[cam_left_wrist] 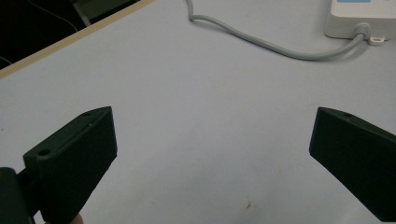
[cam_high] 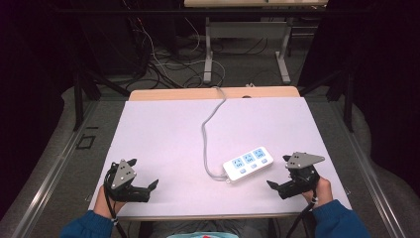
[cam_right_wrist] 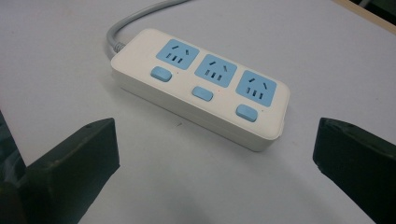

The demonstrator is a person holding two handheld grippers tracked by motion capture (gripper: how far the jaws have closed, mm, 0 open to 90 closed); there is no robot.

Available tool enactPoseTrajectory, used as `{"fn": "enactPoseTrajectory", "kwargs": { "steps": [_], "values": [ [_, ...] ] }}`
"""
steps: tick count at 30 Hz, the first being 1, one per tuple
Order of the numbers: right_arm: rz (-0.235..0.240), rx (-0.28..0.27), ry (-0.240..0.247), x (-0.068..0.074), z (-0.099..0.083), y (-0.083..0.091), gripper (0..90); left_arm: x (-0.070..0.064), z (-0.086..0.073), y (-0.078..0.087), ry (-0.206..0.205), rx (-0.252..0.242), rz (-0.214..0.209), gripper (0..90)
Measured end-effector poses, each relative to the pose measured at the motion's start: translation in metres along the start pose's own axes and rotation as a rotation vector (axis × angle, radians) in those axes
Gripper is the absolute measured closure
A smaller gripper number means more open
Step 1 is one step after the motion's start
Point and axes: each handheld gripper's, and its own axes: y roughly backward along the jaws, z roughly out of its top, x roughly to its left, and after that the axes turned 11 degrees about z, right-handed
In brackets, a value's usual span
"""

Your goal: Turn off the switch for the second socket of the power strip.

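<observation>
Approaching the white three-socket plastic power strip (cam_right_wrist: 201, 86), we keep both wide-open, empty grippers (cam_high: 277, 173) (cam_high: 143, 176) level and square.

A white power strip (cam_high: 248, 163) with three pale blue sockets, each paired with a blue button, lies flat on the desk (cam_high: 163, 129), right of its middle and angled. Its grey cord (cam_high: 207, 130) snakes off toward the desk's far edge.
</observation>
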Motion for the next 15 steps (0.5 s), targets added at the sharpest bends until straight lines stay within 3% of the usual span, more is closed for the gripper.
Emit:
{"fn": "enactPoseTrajectory", "kwargs": {
  "steps": [15],
  "values": [
    [-0.021, -0.018, 0.002, -0.003, 0.017, -0.009, 0.0, -0.002, 0.000, -0.001, 0.012, 0.004, -0.010, 0.9]
  ]
}}
